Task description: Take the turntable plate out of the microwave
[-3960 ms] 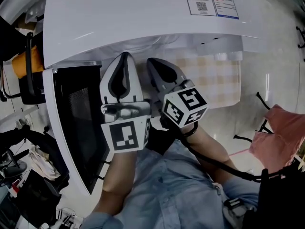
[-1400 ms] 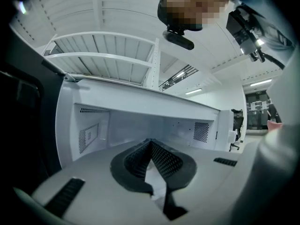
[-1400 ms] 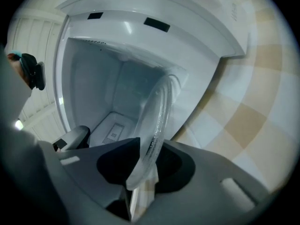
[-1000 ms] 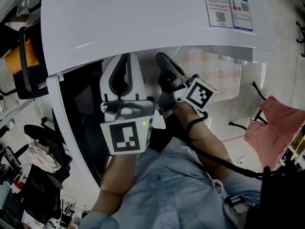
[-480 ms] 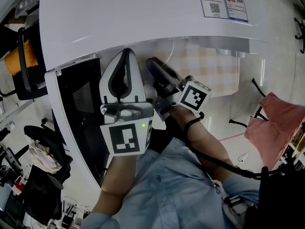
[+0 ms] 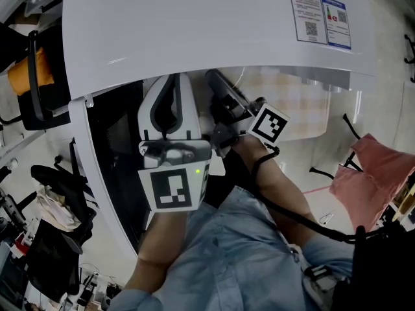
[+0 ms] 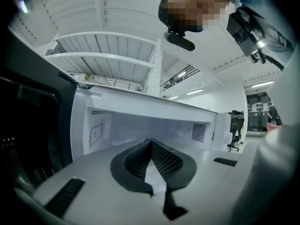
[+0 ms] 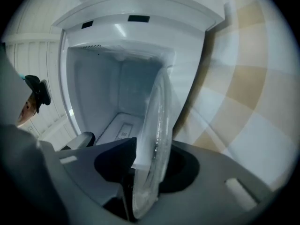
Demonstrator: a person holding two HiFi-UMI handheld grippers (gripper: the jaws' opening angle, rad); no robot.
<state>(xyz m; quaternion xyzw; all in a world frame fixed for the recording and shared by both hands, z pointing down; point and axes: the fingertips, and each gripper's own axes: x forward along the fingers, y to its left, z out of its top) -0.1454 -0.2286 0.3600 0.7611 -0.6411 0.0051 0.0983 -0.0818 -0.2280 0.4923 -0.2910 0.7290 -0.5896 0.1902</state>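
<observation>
1. Left gripper [image 7: 150, 142]: jaws were closed tip to tip with nothing between them. It pointed into the microwave's mouth, beside the right gripper.

2. Right gripper [image 8: 152, 153]: rolled onto its side, nose under the microwave's top edge. Its jaws had just been opening and stood wide. The plate sat in the gap, with clear space between it and the far jaw, so the pads no longer pressed on it.

3. Plate [image 8: 157, 121]: clear glass, seen edge-on between the right gripper's jaws. Its near rim lay deep in the throat of the jaws, and the rest reached ahead of them into the cavity. It was still inside the microwave.

4. Microwave [image 6: 194, 24]: white, its cavity straight ahead of both grippers.

5. Door [image 6: 110, 167]: dark, swung open to the left of the left gripper.

6. Checked cloth [image 8: 243, 102]: beige and white, to the right of the right gripper and beside the microwave.
</observation>
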